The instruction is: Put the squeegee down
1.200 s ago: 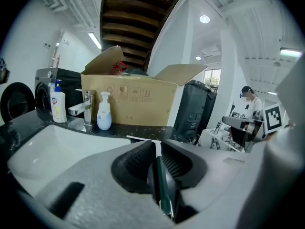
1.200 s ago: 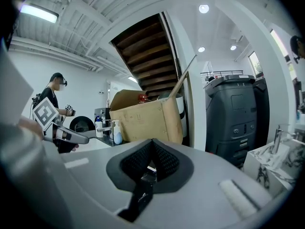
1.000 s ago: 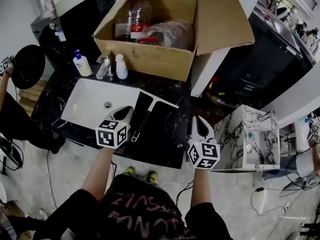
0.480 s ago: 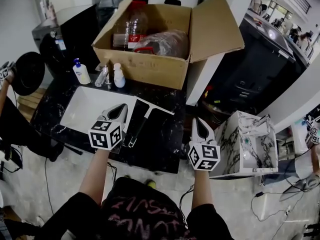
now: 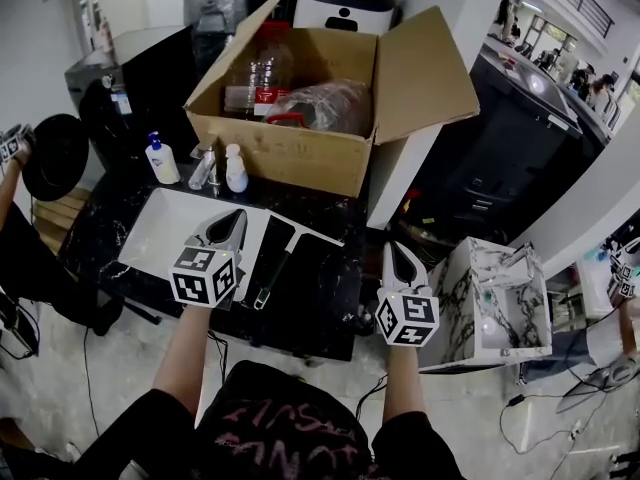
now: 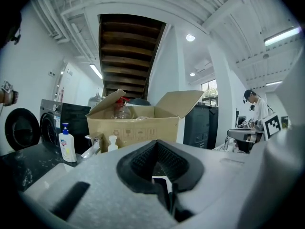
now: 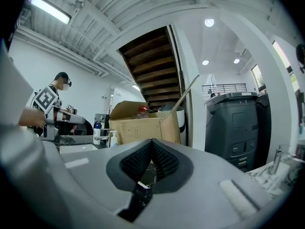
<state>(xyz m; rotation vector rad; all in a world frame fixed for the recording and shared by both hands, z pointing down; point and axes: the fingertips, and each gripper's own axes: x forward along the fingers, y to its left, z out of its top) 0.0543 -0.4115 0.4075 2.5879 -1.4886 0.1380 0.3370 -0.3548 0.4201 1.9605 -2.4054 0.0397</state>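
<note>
Left tool [image 5: 230,223] has its jaws pressed together with nothing between them, and it hovers above the near right part of the white sink [image 5: 160,230]. Right tool [image 5: 398,258] also has its jaws together and empty, held up near the right edge of the dark counter [image 5: 325,303]. The squeegee [image 5: 280,258] lies flat on the counter just right of the left tool, between the two tools and closer to the left one, touching neither. Its blade end sits about level with the left tool's tip, and its handle runs back alongside that tool toward the person. An open cardboard box [image 5: 290,153] stands well ahead of both tools. A pump bottle [image 5: 160,158], a faucet [image 5: 204,168] and a small white bottle [image 5: 236,168] stand ahead of the left tool, past the sink.
</note>
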